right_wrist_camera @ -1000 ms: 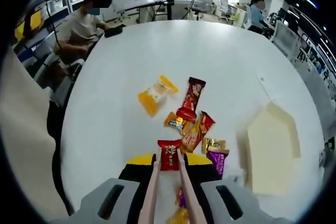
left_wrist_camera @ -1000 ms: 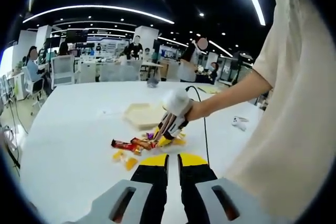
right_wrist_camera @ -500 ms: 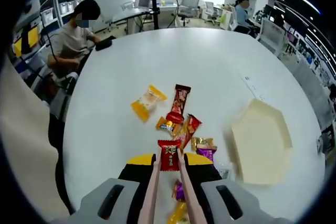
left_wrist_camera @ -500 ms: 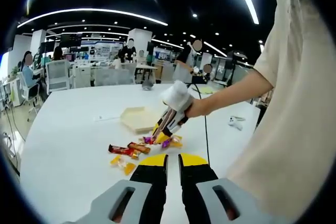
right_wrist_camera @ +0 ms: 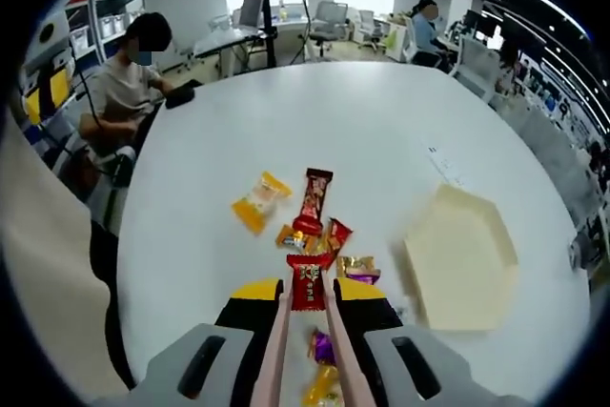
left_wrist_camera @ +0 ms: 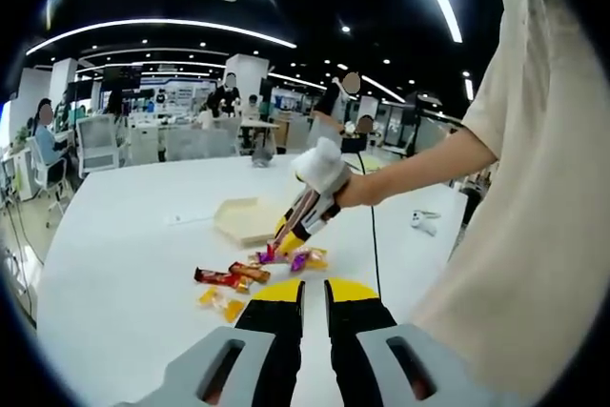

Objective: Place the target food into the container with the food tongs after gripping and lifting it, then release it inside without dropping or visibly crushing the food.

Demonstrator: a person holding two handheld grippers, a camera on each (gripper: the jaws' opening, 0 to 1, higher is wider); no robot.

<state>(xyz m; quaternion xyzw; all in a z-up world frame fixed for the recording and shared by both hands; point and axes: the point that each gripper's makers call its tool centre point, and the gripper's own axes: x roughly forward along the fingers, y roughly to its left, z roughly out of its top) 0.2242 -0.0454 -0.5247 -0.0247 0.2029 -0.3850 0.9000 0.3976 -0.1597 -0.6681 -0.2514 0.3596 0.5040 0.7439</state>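
Observation:
In the right gripper view my right gripper (right_wrist_camera: 307,295) is shut on pale food tongs (right_wrist_camera: 275,355), and the tong tips pinch a red candy packet (right_wrist_camera: 308,283) held above the table. A heap of wrapped candies (right_wrist_camera: 315,235) lies just below it, and the cream hexagonal container (right_wrist_camera: 459,259) sits to the right, with nothing in it. In the left gripper view a person's hand holds the right gripper (left_wrist_camera: 307,214) tilted down over the candies (left_wrist_camera: 238,275), next to the container (left_wrist_camera: 241,220). My left gripper (left_wrist_camera: 314,295) hovers low in front, jaws together with nothing between them.
A yellow packet (right_wrist_camera: 258,201) and a red bar (right_wrist_camera: 313,197) lie apart from the heap on the white round table (right_wrist_camera: 362,121). A cable (left_wrist_camera: 372,235) and a small white object (left_wrist_camera: 422,222) lie on the table. People sit at desks around the table.
The right gripper has risen with the red candy in the tongs, so the table and heap look smaller. The left gripper has barely moved.

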